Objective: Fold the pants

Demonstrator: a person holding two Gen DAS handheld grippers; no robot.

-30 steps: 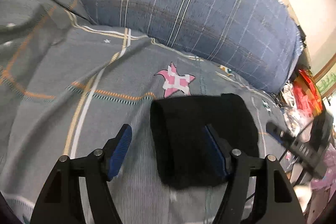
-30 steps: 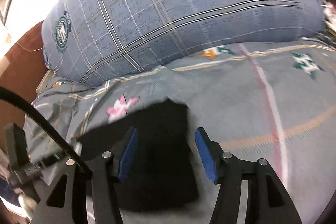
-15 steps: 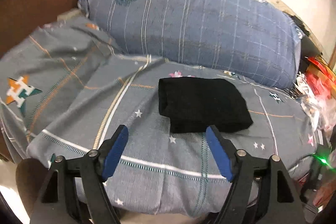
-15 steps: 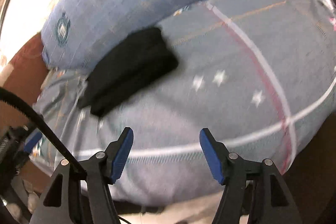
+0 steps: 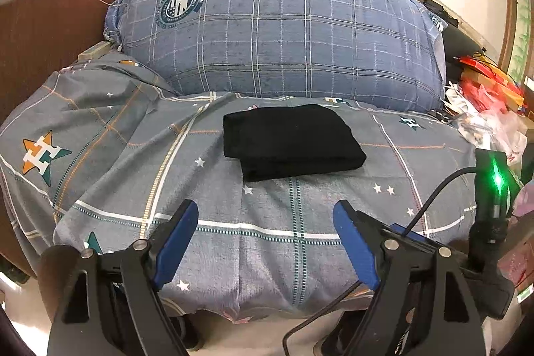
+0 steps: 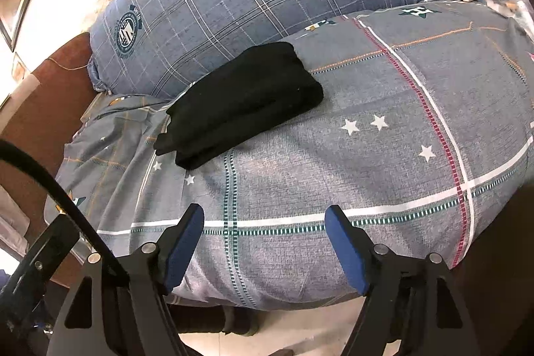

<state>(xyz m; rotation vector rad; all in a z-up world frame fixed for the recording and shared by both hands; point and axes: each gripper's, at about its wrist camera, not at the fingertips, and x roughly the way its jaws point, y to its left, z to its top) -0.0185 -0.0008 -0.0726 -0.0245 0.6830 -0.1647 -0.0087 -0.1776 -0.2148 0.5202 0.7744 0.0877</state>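
Note:
The black pants [image 5: 290, 140] lie folded into a compact rectangle on the grey patterned bedsheet [image 5: 300, 222], in front of the blue plaid pillow. They also show in the right wrist view [image 6: 243, 102], left of centre. My left gripper [image 5: 265, 242] is open and empty, held back near the bed's front edge, well short of the pants. My right gripper [image 6: 263, 242] is open and empty too, also near the front edge and apart from the pants.
A large blue plaid pillow [image 5: 283, 32] stands behind the pants. A brown headboard or sofa side [image 5: 43, 32] is at the left. Clutter of bags and red packaging [image 5: 484, 102] sits at the right. A black device with a green light [image 5: 495, 182] is at the right.
Both grippers have pulled back from the folded pants toward the bed's front edge. The pants stay folded on the sheet.

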